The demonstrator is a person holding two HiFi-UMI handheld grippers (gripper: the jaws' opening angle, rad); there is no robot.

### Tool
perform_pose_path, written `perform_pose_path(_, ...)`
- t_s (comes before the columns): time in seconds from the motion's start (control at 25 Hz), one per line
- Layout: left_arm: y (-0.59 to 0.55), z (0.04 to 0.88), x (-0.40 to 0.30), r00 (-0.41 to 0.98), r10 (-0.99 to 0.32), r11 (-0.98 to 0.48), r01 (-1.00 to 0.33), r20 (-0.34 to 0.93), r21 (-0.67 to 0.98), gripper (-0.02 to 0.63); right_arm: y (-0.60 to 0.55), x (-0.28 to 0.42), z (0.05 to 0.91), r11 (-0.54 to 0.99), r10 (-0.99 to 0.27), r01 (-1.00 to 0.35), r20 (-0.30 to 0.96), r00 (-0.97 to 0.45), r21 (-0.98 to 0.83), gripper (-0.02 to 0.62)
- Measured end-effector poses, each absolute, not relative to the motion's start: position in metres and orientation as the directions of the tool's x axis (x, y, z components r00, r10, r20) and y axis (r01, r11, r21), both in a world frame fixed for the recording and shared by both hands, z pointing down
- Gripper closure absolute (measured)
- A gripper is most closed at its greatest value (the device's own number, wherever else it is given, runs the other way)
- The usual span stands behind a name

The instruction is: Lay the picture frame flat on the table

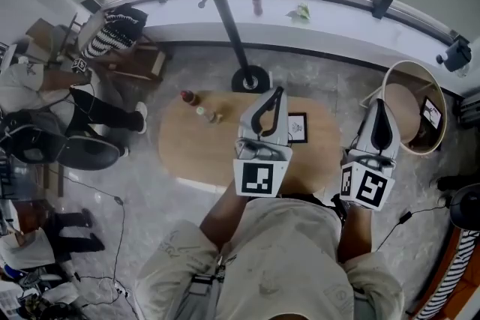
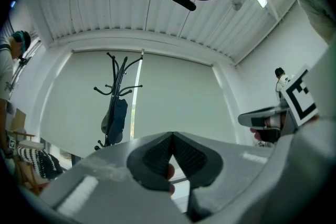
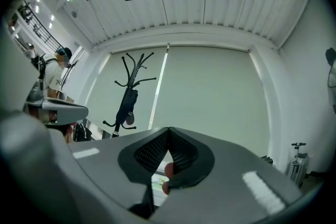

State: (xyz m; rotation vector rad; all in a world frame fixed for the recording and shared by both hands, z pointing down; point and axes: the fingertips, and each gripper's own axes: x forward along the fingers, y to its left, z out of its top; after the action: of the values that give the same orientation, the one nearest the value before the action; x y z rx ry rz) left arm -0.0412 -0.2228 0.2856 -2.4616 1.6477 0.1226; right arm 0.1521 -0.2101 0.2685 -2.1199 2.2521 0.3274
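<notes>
Head view first: the oval wooden table (image 1: 195,150) sits right in front of the person. The picture frame (image 1: 298,128) is on the right half of the table, toward its far edge. It's a dark frame with a white mat. From this steep angle I honestly can't tell if it's lying flat or leaning back on a stand.

The left gripper (image 1: 278,91) is held up above the table's near right part, so in this shot its tip sits just beside the frame. It isn't touching it, though. The right gripper (image 1: 378,103) is off past the table's right end, over the floor.

Both tools point upward, away from the table. In the left gripper view the two ribbed pads meet at the tip with nothing caught between them, and behind them there's only ceiling and a pale window blind (image 2: 173,97). It's the same in the right gripper view, with the jaws pressed together and empty.

Other stuff: two small bottles (image 1: 189,97) stand on the table's left half near the far edge. A coat rack (image 1: 232,34) stands on the floor just beyond the table's far edge. A round basket (image 1: 442,116) sits on the floor well off the table's right end.
</notes>
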Motion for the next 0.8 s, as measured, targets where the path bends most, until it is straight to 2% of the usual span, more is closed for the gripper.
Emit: perform_pose_path(0.8, -0.227, 0.298, -0.029, 0.412, -0.901, -0.401, -0.911, -0.139, -0.100, 0.601, -0.215, 0.166, 0.284, 0.030, -0.991, -0.993, -0.124, -0.044, 0.117, 0.594)
